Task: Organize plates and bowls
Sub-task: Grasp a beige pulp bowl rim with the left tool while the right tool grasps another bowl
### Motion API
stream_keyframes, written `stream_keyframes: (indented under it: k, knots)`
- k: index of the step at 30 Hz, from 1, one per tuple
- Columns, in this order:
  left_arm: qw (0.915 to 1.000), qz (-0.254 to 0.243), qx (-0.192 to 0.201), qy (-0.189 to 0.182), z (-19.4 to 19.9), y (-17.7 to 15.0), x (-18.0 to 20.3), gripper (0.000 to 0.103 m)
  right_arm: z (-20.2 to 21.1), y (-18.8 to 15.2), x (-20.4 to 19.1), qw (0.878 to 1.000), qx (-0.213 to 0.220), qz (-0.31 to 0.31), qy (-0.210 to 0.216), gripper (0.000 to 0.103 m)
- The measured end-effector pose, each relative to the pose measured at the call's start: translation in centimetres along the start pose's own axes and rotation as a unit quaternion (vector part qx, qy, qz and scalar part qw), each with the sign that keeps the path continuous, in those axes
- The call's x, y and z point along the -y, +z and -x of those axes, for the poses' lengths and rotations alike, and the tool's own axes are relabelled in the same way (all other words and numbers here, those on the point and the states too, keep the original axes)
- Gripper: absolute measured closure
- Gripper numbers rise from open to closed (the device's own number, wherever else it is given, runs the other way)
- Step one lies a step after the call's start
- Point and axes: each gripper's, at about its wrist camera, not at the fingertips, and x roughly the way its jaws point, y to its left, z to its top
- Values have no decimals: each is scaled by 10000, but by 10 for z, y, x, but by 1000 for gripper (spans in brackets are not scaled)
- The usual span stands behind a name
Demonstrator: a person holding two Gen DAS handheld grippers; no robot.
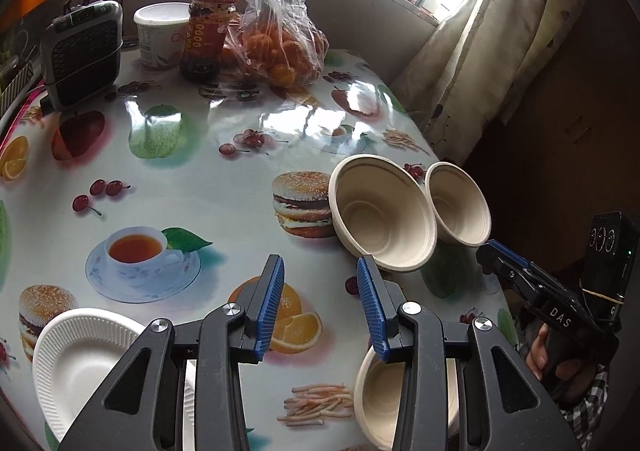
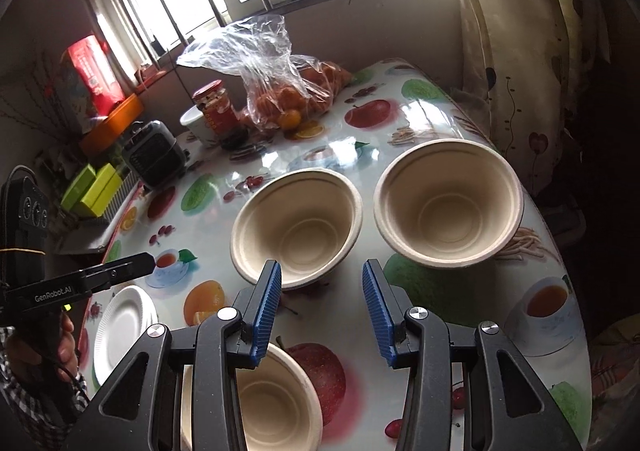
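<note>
The left gripper hangs partly open and empty above a fruit-print table, as does the right gripper beside it. Below the right gripper, 2 beige bowls sit upright side by side, not quite touching, near the table's right edge; a 3rd bowl lies nearest, under its fingers. White paper plates rest at the near left. A bag of oranges stands at the far end.
</note>
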Motion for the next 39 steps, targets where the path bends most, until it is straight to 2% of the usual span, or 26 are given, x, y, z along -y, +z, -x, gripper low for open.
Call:
stream_keyframes:
  k: [8, 11, 15, 17, 19, 24, 30, 39]
  knots:
    - [9997, 164, -184, 94, -35, 10, 2, 64, -21, 10, 17, 10000, -5, 63, 25, 61]
    - [9994, 176, -119, 281, -41, 15, 3, 64, -31, 14, 20, 9999, -87, 55, 121, 62]
    - [9984, 44, -44, 566, -47, 20, 6, 64, -39, 13, 19, 9997, -121, 145, 161, 67]
    - [9980, -5, 16, 635, -48, 21, 8, 69, -42, 13, 20, 9996, -155, 147, 178, 72]
    - [9980, 22, -31, 627, -53, 22, 8, 76, -46, 13, 22, 9995, -195, 113, 223, 78]
    - [9981, 133, -181, 582, -63, 23, 3, 84, -52, 12, 25, 9991, -236, 34, 361, 82]
    - [9985, 259, -258, 399, -72, 28, 1, 84, -56, 15, 26, 9988, -290, -23, 394, 82]
    - [9984, 356, -286, 329, -75, 30, -4, 84, -66, 14, 28, 9977, -408, -144, 525, 82]
